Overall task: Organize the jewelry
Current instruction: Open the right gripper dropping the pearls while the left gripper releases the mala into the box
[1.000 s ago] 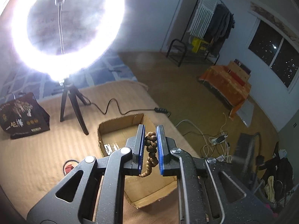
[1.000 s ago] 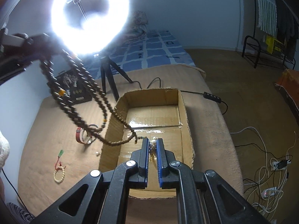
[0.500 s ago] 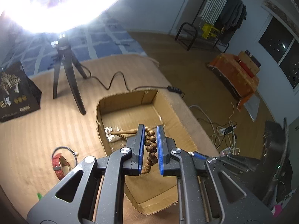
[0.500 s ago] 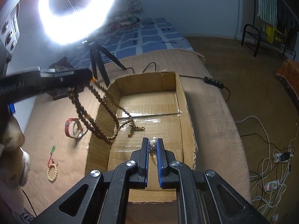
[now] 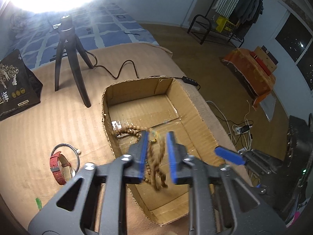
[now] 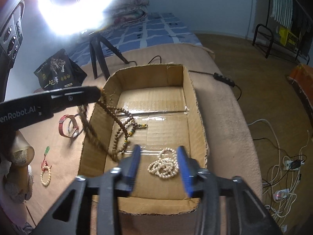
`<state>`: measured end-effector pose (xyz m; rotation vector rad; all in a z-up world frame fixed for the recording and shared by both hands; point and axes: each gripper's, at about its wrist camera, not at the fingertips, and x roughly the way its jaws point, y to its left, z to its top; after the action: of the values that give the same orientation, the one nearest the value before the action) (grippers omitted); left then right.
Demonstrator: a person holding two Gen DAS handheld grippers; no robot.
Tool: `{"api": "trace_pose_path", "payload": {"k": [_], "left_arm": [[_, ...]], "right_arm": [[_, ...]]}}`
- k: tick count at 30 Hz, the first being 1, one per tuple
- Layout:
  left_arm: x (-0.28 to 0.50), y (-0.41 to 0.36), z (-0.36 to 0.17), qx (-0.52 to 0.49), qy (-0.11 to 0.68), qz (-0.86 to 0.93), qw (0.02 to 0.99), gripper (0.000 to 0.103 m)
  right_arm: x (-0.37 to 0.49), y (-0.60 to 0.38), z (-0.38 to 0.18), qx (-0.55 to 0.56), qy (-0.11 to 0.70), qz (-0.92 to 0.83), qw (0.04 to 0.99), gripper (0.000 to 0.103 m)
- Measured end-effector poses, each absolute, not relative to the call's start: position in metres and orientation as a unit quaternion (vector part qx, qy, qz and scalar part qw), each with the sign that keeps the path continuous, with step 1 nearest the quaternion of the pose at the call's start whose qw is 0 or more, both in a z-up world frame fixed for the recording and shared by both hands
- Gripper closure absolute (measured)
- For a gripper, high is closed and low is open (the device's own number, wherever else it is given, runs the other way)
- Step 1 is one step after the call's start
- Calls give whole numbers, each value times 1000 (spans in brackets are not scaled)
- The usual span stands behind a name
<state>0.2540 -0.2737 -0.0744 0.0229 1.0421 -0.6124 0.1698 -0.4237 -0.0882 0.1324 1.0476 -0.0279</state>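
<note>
An open cardboard box [image 5: 104, 101] [image 6: 148, 74] sits on the tan bed cover. My left gripper [image 5: 157, 133] hovers over the box's near left part, its jaws opening. A long brown bead necklace [image 5: 156, 162] hangs blurred and loose between the blue pads. In the right wrist view the left gripper [image 6: 97, 94] shows at the box's left wall, and the brown necklace [image 6: 121, 125] trails from it onto the box floor. My right gripper [image 6: 159, 147] is above the box's near end, jaws opening and nothing between them. A cream bead necklace [image 6: 164, 166] lies heaped on the floor below it.
Left of the box lie a red-strap watch [image 5: 58, 166] [image 6: 64, 126], a silver bangle [image 5: 66, 145], a small cream bracelet [image 6: 46, 176] and a green pendant [image 6: 47, 149]. A ring light's tripod [image 5: 66, 45] and a black bag [image 5: 13, 86] stand behind. Cables cover the floor on the right.
Both grippers sank toward the box and their jaws parted. The cream necklace left the right pads and now lies on the box floor. More of the brown necklace rests in the box.
</note>
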Motion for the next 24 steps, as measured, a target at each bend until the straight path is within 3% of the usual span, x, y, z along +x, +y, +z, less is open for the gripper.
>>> {"api": "trace_pose_path", "payload": {"k": [2, 5, 24], "left_arm": [[253, -273, -75, 14, 487, -286, 825, 64], [252, -271, -74, 19, 486, -284, 827, 64], [245, -196, -46, 7, 447, -260, 856, 64]], "right_arm": [[170, -424, -87, 63, 498, -15, 865, 45], [170, -423, -86, 60, 495, -19, 866, 38], [172, -396, -70, 57, 466, 8, 883, 15]]}}
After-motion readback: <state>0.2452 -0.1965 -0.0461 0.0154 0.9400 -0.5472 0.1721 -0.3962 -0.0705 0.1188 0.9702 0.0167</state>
